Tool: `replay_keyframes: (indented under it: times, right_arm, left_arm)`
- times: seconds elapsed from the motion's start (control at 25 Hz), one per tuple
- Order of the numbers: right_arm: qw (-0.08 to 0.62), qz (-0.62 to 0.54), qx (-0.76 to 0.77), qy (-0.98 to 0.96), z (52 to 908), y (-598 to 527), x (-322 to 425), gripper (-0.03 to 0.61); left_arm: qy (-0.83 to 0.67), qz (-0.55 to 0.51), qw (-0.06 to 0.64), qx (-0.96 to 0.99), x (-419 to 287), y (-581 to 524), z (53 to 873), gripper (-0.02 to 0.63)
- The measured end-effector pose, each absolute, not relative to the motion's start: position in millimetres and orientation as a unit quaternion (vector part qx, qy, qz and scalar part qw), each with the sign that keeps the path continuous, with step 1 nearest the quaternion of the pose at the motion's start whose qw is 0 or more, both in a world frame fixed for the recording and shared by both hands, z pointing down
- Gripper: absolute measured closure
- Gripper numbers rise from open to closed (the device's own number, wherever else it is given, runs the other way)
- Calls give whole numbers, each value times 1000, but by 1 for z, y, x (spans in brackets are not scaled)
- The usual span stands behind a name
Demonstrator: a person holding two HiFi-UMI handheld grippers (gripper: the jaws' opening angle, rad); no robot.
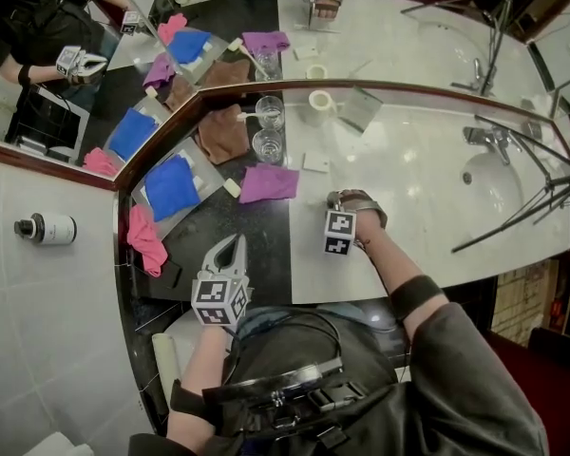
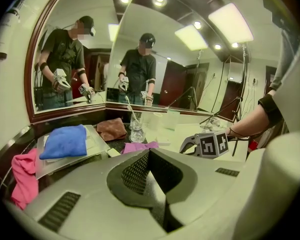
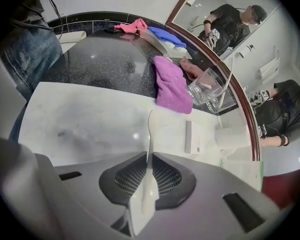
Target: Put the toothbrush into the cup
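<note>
**Toothbrush held over the marble, cup up by the mirror**

My left gripper [image 2: 150,154] hangs over the dark stone part of the counter, its jaws pressed fully together with nothing between them. Ahead of it and to the left lie a pink cloth [image 1: 144,238] and a blue cloth [image 1: 171,186] on a pale tray [image 1: 201,174], with a brown cloth [image 1: 223,133] further back against the mirror [image 1: 123,55].

The glass cup [image 1: 267,145] stands upright near the mirror's edge, on the dark stone. A thin white stick leans out of it. A purple cloth [image 1: 268,183] lies just beside the cup on my side of it, so it sits between the cup and my right gripper.

My right gripper [image 3: 148,155] points steeply down over the white marble [image 1: 408,169], well apart from the cup. Its jaws stand only a little apart, closed on the handle of a white toothbrush [image 3: 150,134], whose head sticks out forward beyond the tips. A small white box [image 3: 194,136] lies on the marble just right of the brush head. Further right are the tap [image 1: 484,136], the basin [image 1: 489,183] and thin dark tripod legs [image 1: 522,207].
</note>
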State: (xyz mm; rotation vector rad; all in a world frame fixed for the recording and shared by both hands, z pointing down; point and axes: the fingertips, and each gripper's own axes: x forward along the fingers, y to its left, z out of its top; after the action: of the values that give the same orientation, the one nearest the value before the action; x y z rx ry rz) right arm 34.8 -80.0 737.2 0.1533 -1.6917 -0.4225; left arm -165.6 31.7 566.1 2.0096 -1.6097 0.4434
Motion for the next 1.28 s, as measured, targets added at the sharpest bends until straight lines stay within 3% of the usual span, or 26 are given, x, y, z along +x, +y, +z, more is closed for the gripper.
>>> replay_keyframes:
  times: [0.56,0.84,1.08,1.28]
  right_arm:
    - [640,-188,75,-741,743,-83,37,450]
    - [632,-168,89,-751,725,-79,45,456]
    - [556,-84,159,-811,673,-79,51,552]
    - [458,-12,231,-858,614,-84,59,558]
  left_arm:
    - [-601,160,275,733,-176,42,574,612]
    - [-599,156,266,739,-169,36,571,612]
    - [-597,147,253,747,-156,26,559,611]
    - [-592,146,237,757,-140,13,550,612]
